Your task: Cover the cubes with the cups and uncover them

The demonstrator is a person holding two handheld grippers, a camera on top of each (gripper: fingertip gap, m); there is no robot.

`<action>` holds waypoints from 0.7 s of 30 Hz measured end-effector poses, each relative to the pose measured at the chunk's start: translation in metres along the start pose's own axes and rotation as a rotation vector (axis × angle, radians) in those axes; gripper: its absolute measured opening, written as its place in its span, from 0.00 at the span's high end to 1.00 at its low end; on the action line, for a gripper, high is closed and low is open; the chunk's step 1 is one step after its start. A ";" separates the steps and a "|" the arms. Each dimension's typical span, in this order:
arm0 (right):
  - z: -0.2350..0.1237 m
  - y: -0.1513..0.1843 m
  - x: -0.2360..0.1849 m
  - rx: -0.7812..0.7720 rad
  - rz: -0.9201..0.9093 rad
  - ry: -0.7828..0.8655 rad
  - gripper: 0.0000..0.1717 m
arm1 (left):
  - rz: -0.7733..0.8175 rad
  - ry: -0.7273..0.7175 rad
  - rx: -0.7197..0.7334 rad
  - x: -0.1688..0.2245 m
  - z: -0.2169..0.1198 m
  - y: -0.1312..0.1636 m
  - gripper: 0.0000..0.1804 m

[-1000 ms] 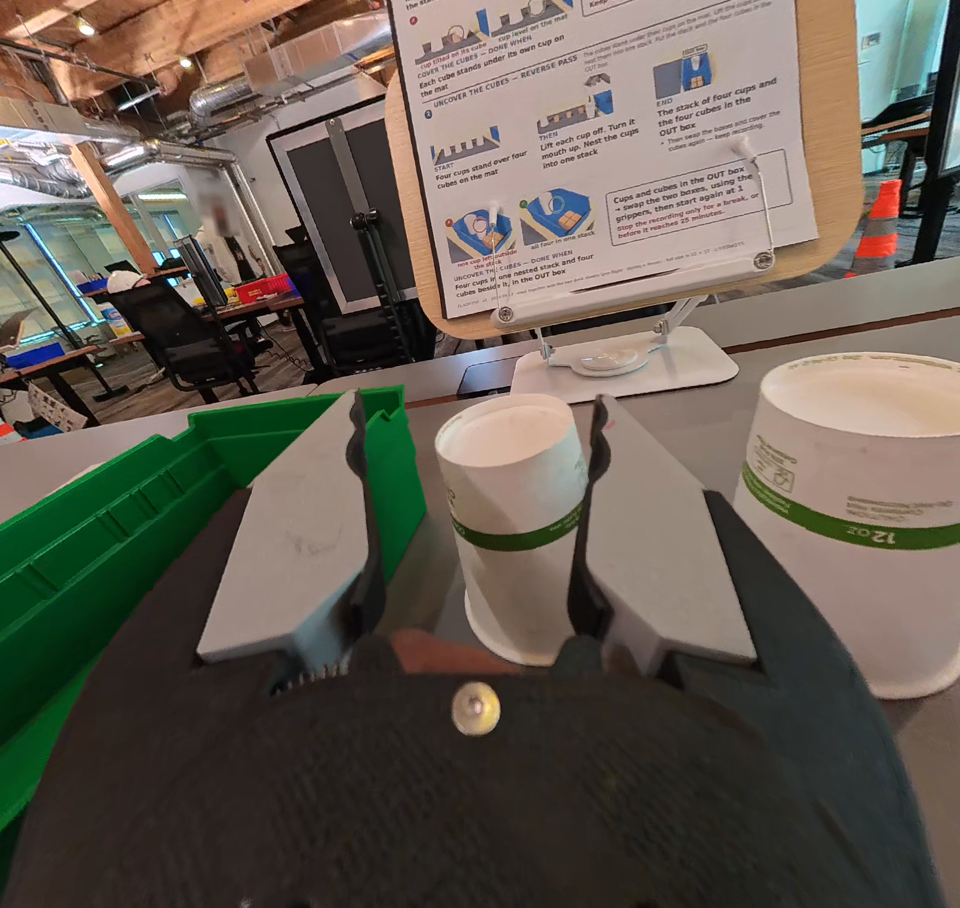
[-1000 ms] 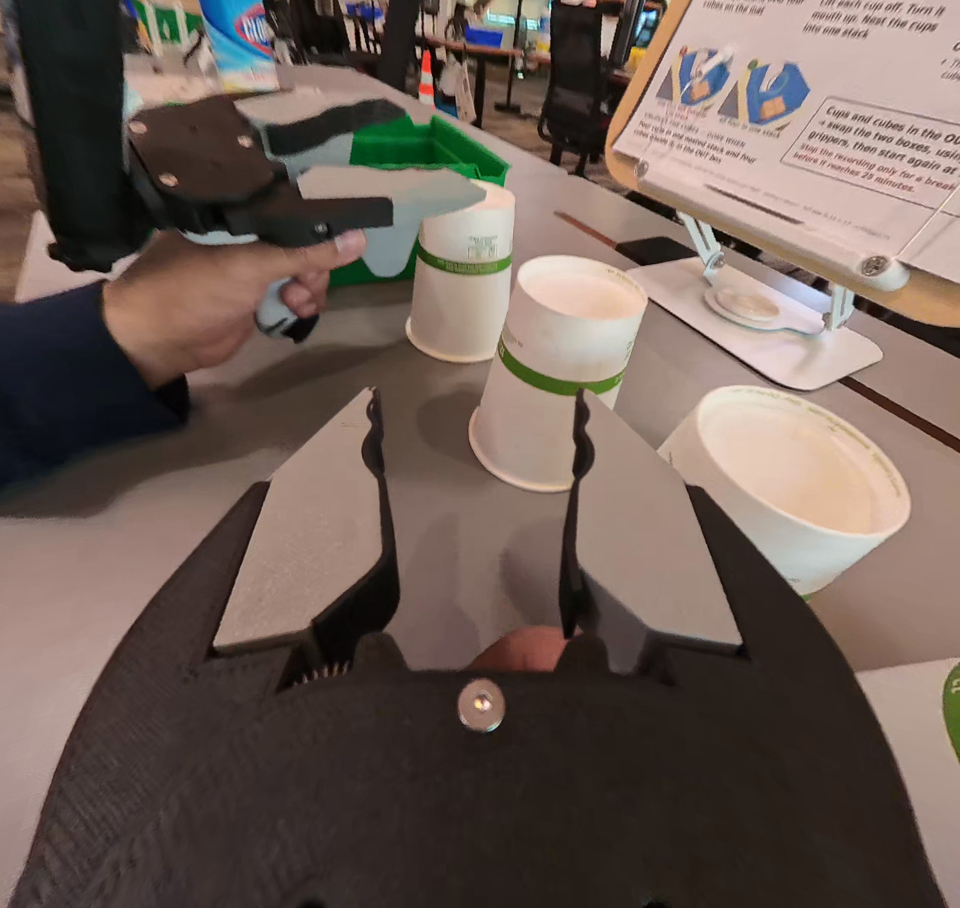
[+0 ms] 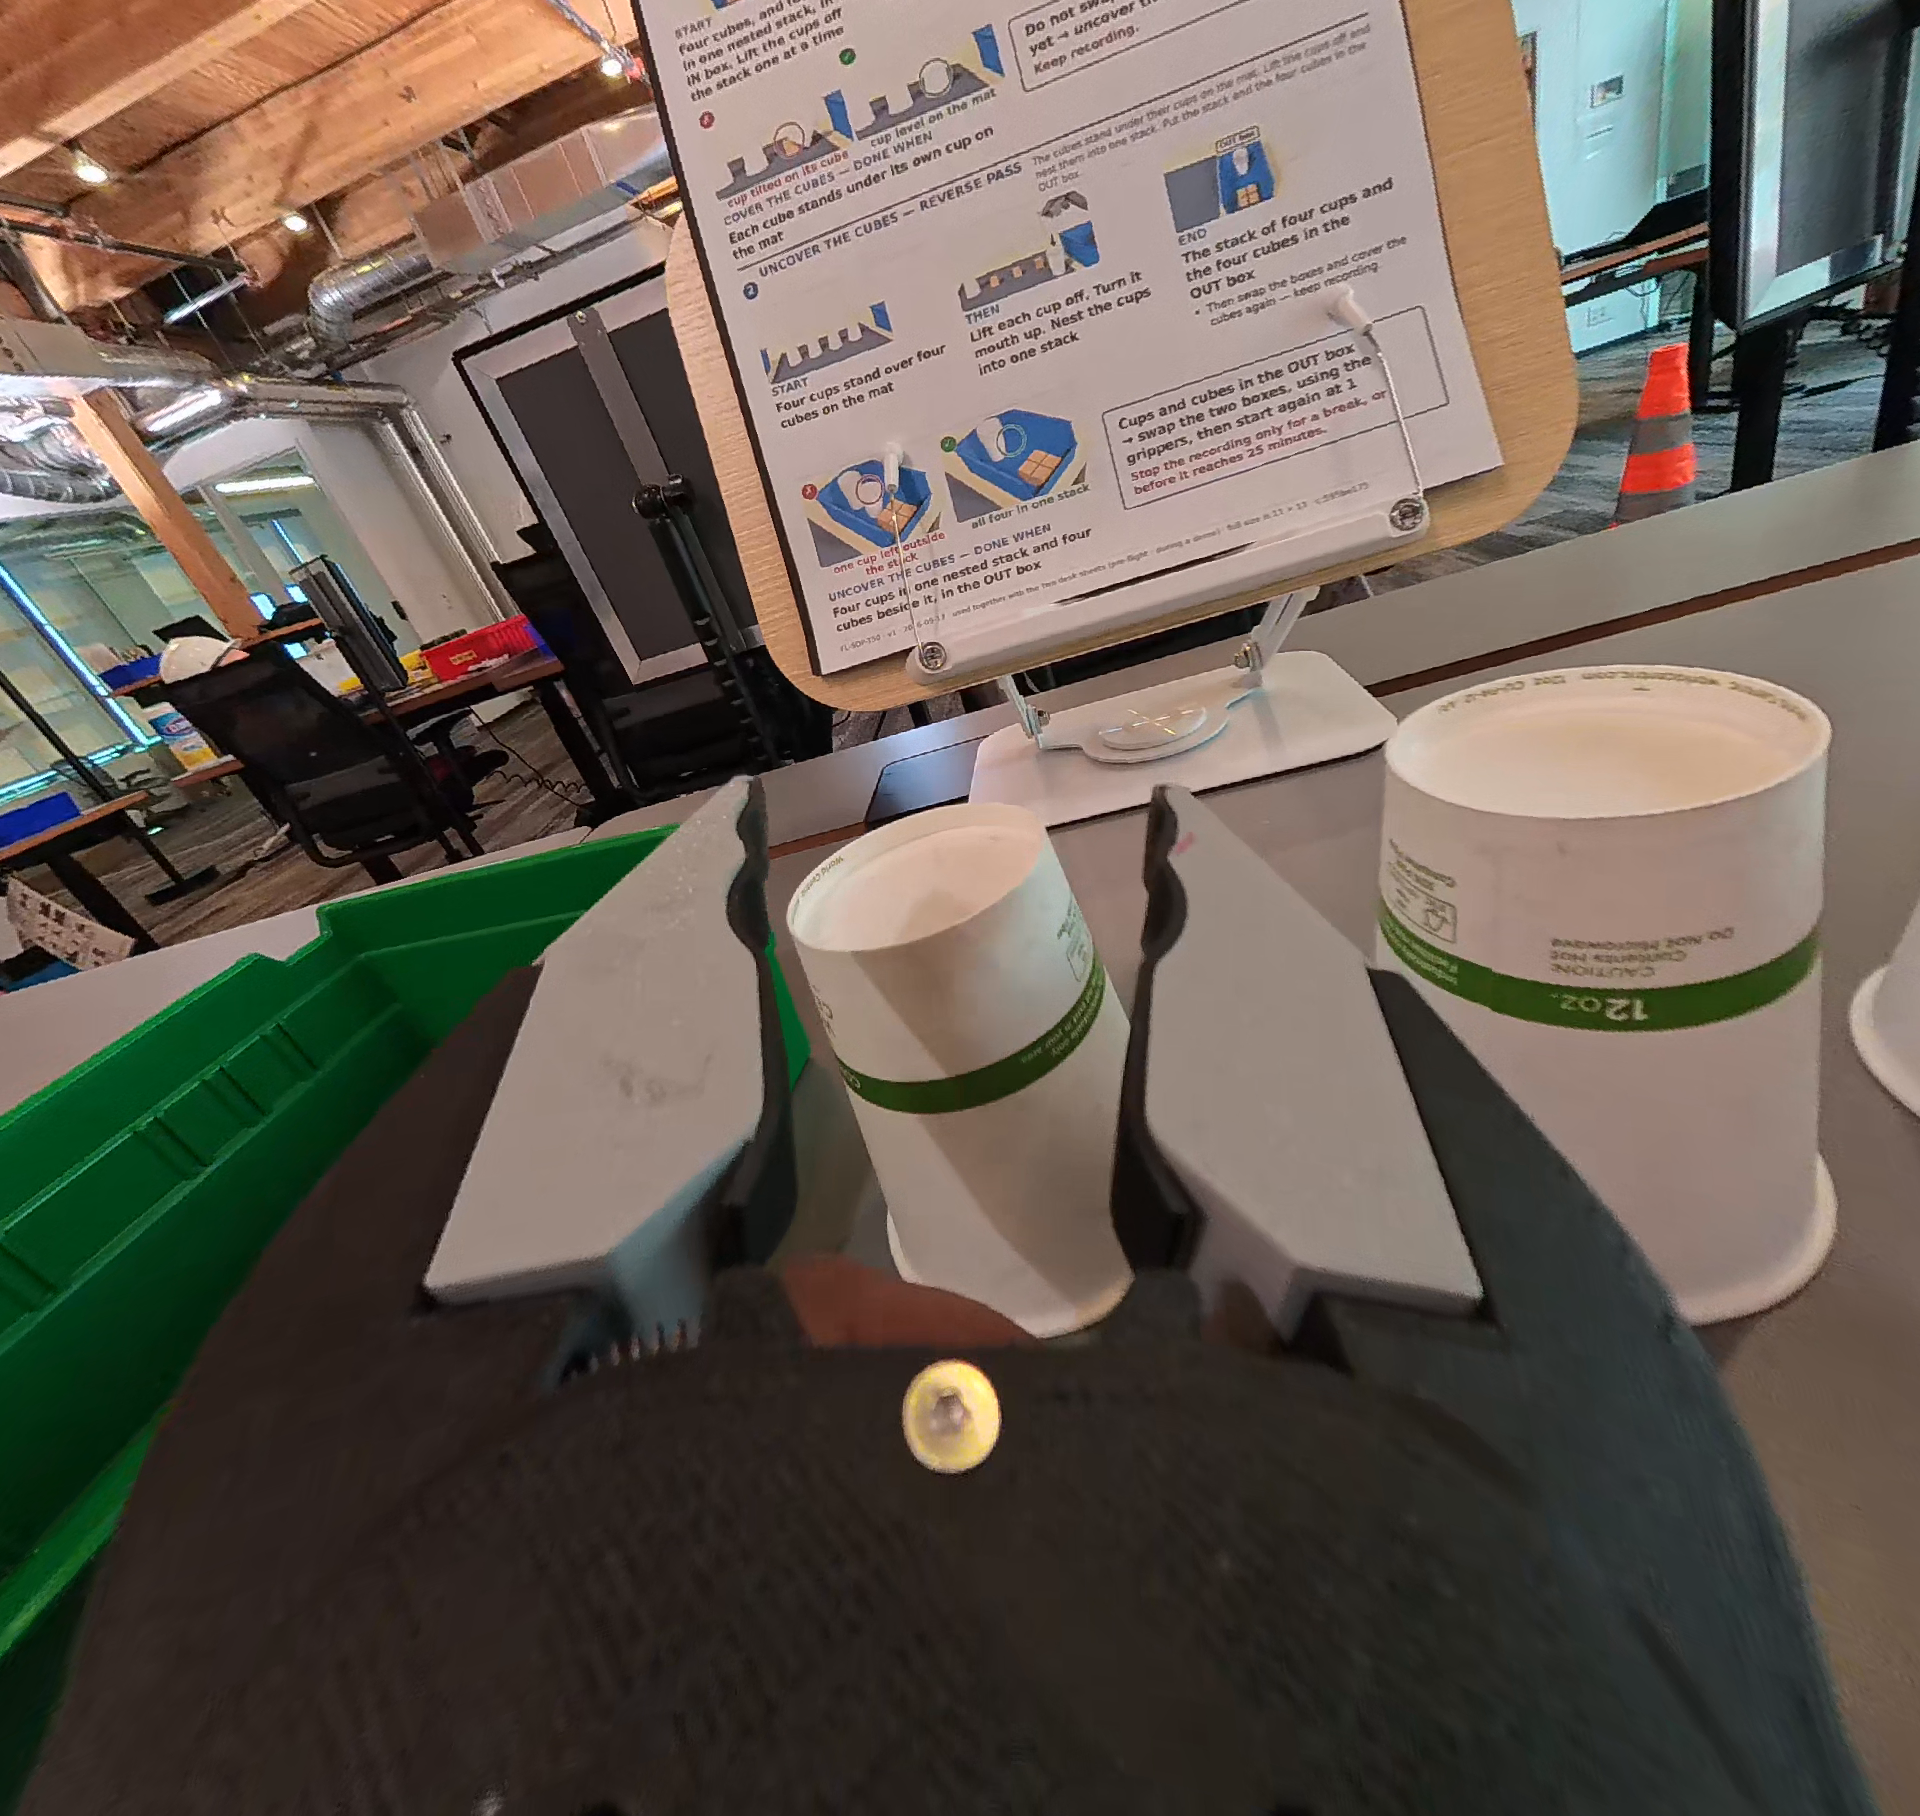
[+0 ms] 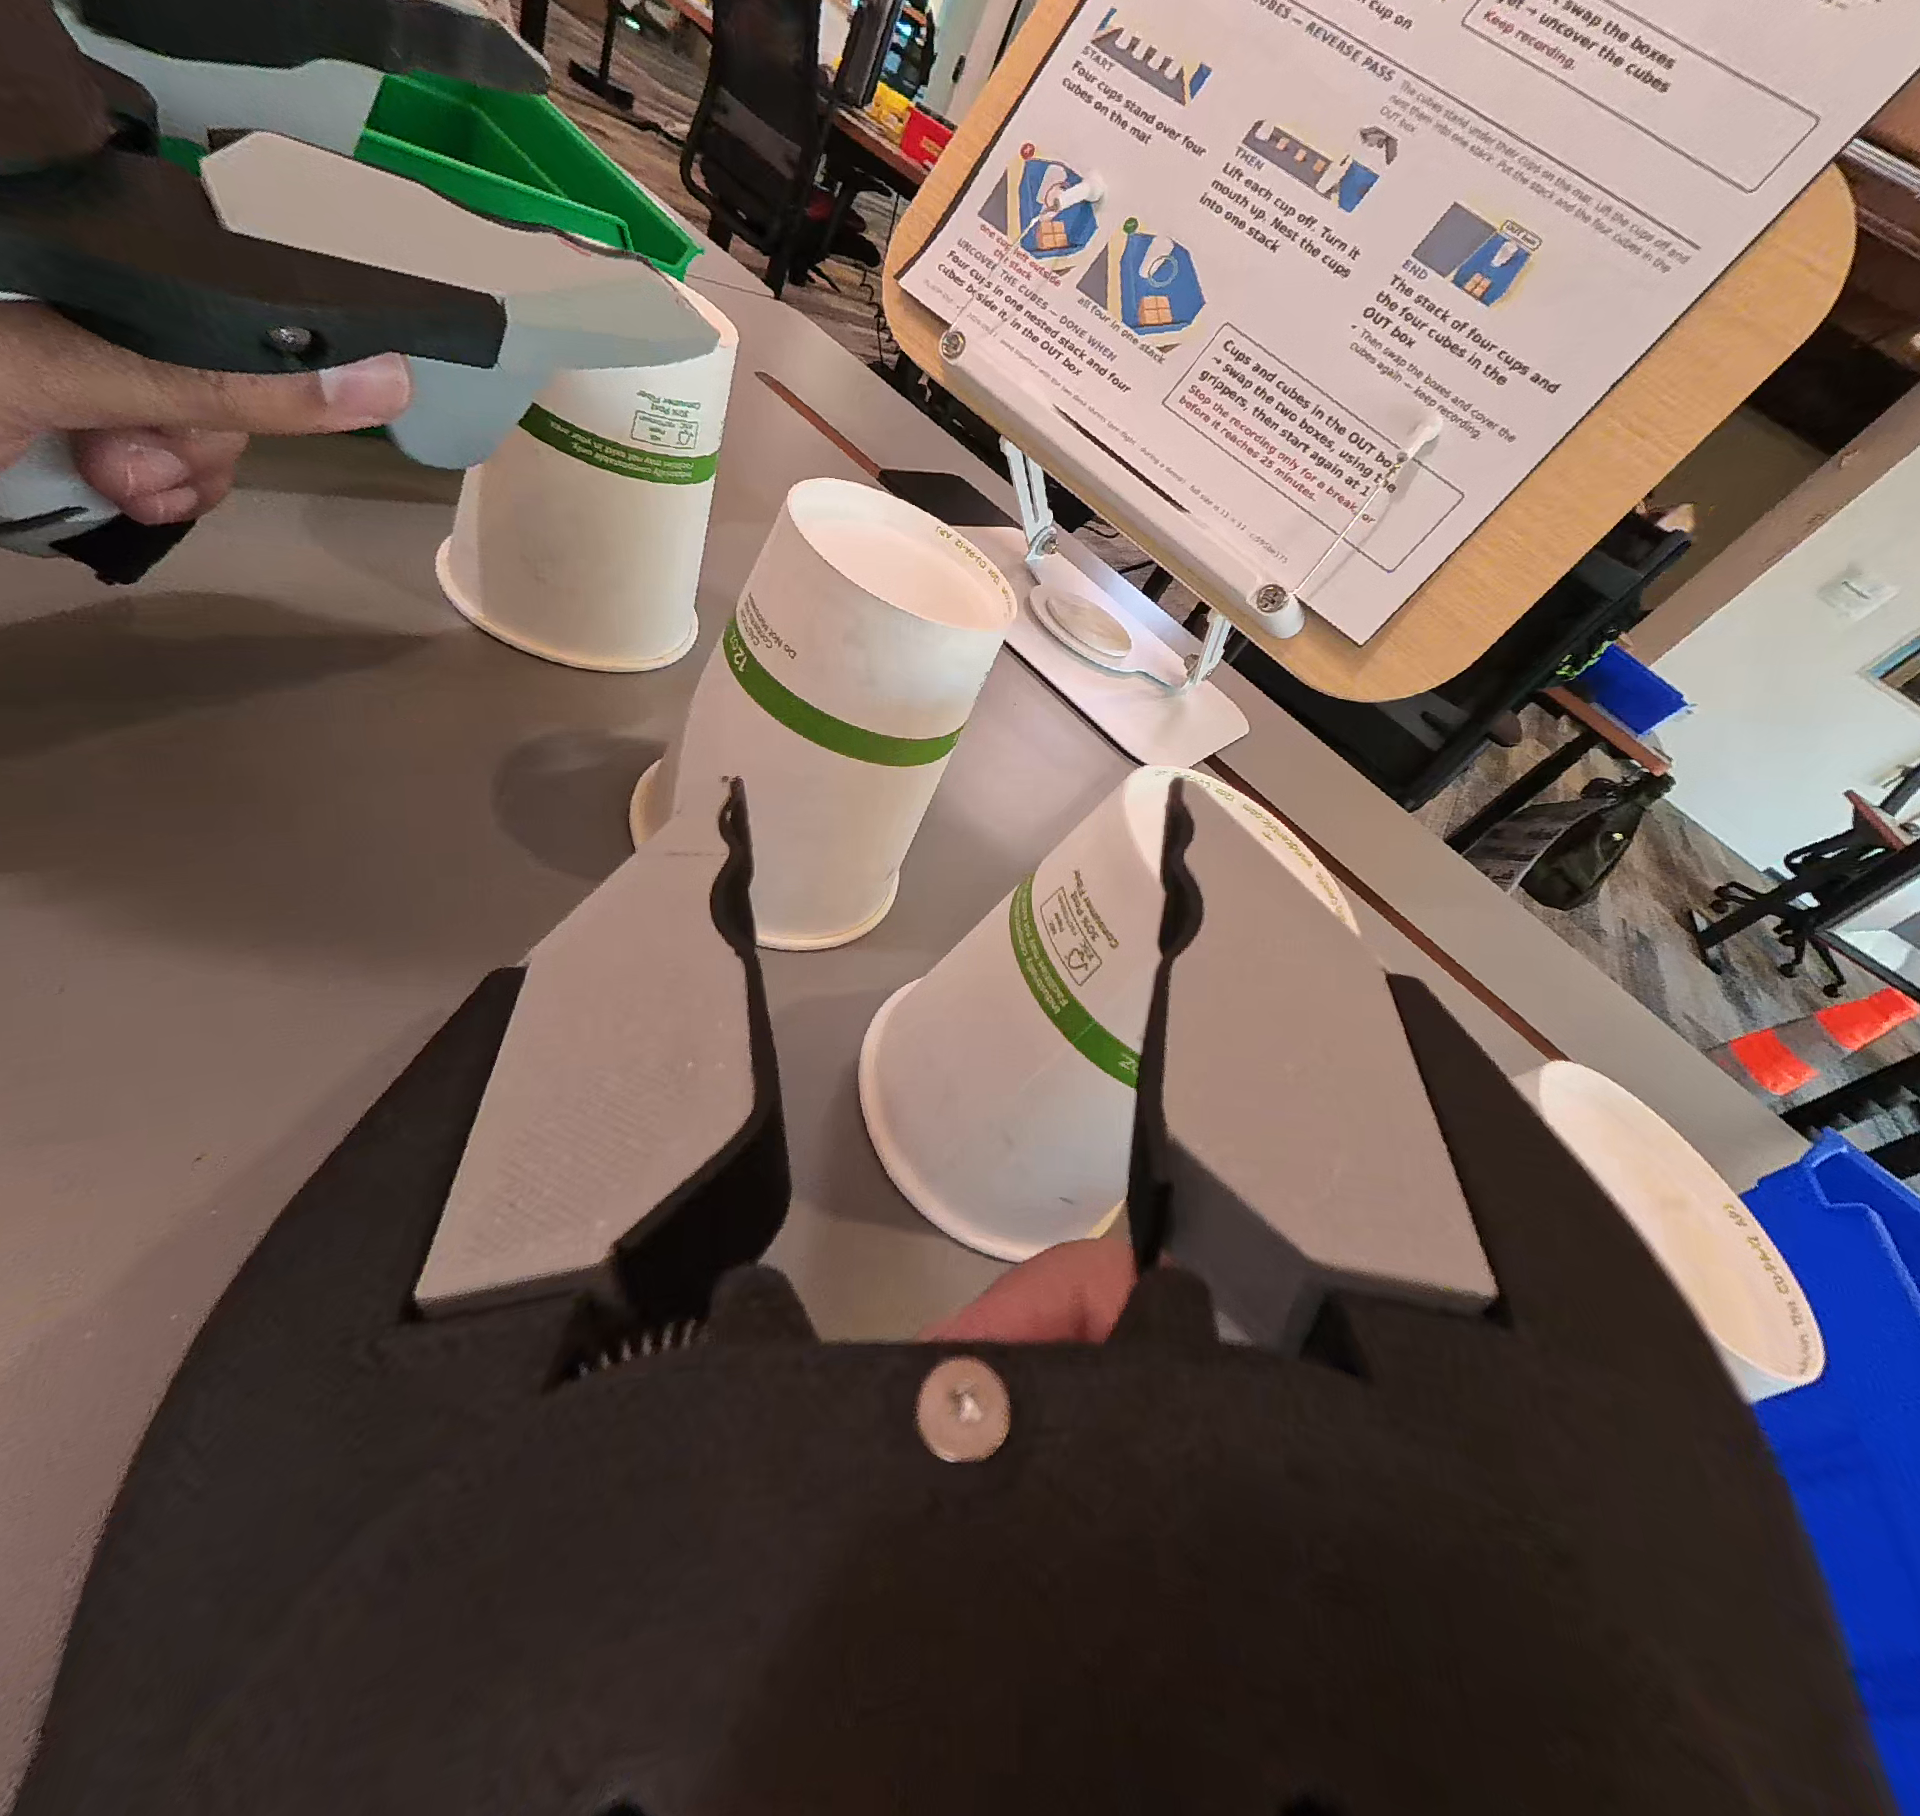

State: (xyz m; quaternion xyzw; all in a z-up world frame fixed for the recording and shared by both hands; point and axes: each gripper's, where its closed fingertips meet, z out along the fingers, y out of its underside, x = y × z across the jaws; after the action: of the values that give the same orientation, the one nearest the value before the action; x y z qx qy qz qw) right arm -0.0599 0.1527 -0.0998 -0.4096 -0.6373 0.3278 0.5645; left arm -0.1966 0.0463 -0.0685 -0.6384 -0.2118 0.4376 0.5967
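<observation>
**Left claw closes in on a tipping paper cup**

Left claw has its two fingers closer together than a second ago. The upside-down white paper cup in the middle of the frame stood straight then. Now its top leans to the left. One finger touches the cup's right side. A thin gap shows at the other finger, so the cup is not pinched yet. The green bin sits at the left of the frame.

Right claw has moved too. Before, it pointed at the table between cups. Now its fingers are spread wide around another upside-down cup in the middle of its frame. That cup sits near the right-hand finger, with a clear gap on the left.

No cube can be seen. Any cubes would be hidden under the cups.

This looks like the start of the uncovering: both claws are lined up on a cup, ready to squeeze and lift.
</observation>
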 end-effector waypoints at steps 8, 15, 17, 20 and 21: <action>-0.002 -0.002 0.008 0.003 0.003 0.038 0.56 | 0.014 0.004 0.004 0.002 0.000 -0.001 0.61; -0.004 -0.004 0.014 0.016 0.015 0.061 0.58 | 0.023 0.008 0.003 0.003 0.000 -0.001 0.63; -0.007 -0.008 0.021 0.039 0.014 0.090 0.60 | 0.030 0.009 0.004 0.004 0.000 -0.001 0.64; -0.018 -0.018 0.040 0.095 0.042 0.157 0.65 | 0.047 0.007 0.008 0.005 0.000 -0.001 0.64; -0.021 -0.019 0.048 0.104 0.060 0.177 0.64 | 0.051 0.008 0.007 0.006 0.000 0.000 0.64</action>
State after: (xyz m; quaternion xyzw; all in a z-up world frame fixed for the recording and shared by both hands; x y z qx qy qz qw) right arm -0.0434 0.1856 -0.0585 -0.4259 -0.5544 0.3396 0.6292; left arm -0.1934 0.0507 -0.0698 -0.6434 -0.1915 0.4507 0.5884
